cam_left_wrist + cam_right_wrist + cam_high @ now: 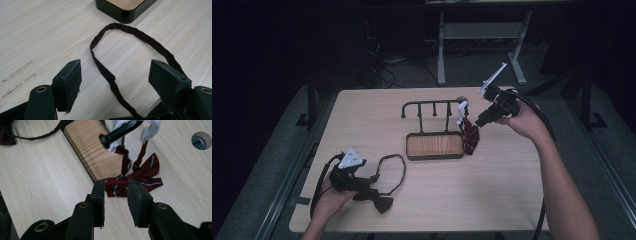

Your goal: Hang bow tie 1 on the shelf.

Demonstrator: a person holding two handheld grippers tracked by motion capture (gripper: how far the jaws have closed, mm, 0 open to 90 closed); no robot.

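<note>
- The red striped bow tie [135, 178] hangs by its white neck band [150, 128] from the end peg of the dark rack [432, 107], its knot and wings slumped onto the tabletop [512, 195] just beside the rack's wooden base [434, 145]; hung this way, the band carries it while the bow rests low.
- It is deep red with thin pale stripes, 2 wings spread from a tight centre knot, the fabric creased.
- The right claw [116, 195] hovers just above this bow, jaws parted by a narrow gap and gripping nothing; it looks either just let go or about to adjust.
- The dark bow tie [379, 202] lies flat near the front edge of the tabletop, its thin strap [112, 80] looped open toward the rack.
- The left claw [115, 82] sits low over it with jaws wide apart, the strap running between them untouched; I judge it is lining up to pick this 1 up for hanging.
</note>
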